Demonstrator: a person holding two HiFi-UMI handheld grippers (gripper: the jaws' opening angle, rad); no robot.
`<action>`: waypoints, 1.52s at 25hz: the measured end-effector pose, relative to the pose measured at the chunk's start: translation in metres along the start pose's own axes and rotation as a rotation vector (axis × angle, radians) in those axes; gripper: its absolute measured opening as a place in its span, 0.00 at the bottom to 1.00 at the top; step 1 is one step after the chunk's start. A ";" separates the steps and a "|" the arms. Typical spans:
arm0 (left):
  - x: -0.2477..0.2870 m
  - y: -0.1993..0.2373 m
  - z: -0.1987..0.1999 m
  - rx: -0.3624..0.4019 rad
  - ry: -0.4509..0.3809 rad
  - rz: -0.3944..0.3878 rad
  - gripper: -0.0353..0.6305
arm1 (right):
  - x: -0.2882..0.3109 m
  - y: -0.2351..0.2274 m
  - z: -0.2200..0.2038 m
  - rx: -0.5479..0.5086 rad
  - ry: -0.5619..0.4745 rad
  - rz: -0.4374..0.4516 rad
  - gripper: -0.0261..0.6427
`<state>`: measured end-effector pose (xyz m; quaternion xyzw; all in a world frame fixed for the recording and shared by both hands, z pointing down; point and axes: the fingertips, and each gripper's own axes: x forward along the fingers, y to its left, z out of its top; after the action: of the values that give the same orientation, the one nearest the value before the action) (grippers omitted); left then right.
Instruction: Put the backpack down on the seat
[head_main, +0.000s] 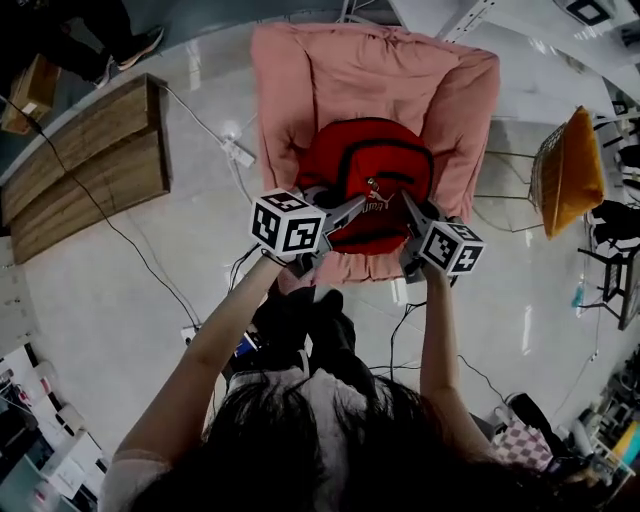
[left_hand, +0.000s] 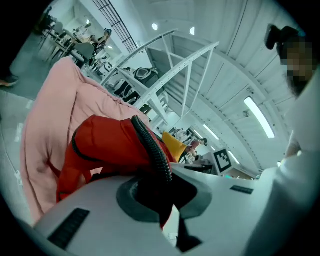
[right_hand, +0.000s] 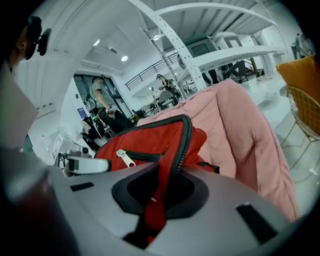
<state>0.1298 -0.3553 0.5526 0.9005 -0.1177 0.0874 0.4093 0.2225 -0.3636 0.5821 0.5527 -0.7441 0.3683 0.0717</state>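
I have the red backpack (head_main: 365, 180) held from its 2 sides, in the upper middle of the head view, over the cushion of the pink seat (head_main: 300, 80). The left gripper (head_main: 352, 210) has its jaws pressed together on the black ribbed edging along the bag's side. The right gripper (head_main: 410, 208) pinches a fold of the red fabric beside the zip line. I judge the 2-sided hold is there to keep the bag level and upright, so it can settle flat against the backrest and not tip off the front edge.

The bag sits between the 2 armrests, with its front pocket facing up toward me. I cannot tell whether its bottom already touches the cushion or hangs just above it.

As for what it carries, the front pocket zip (right_hand: 125, 157) looks closed, with its pull lying at the end. The main zip also seems shut, so nothing inside shows. The body looks full and rounded, so I would guess it is stuffed. The seat itself holds nothing but the bag
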 end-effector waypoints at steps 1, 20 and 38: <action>-0.001 0.018 -0.002 -0.009 0.010 0.023 0.11 | 0.014 -0.003 -0.005 -0.007 0.026 -0.004 0.11; 0.005 0.232 -0.109 -0.268 0.233 0.391 0.12 | 0.152 -0.097 -0.120 -0.072 0.404 -0.193 0.11; -0.033 0.204 -0.071 -0.322 -0.064 0.323 0.50 | 0.104 -0.116 -0.117 0.040 0.349 -0.254 0.42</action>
<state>0.0356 -0.4271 0.7364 0.7955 -0.2856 0.1032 0.5243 0.2492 -0.3843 0.7741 0.5714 -0.6373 0.4610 0.2342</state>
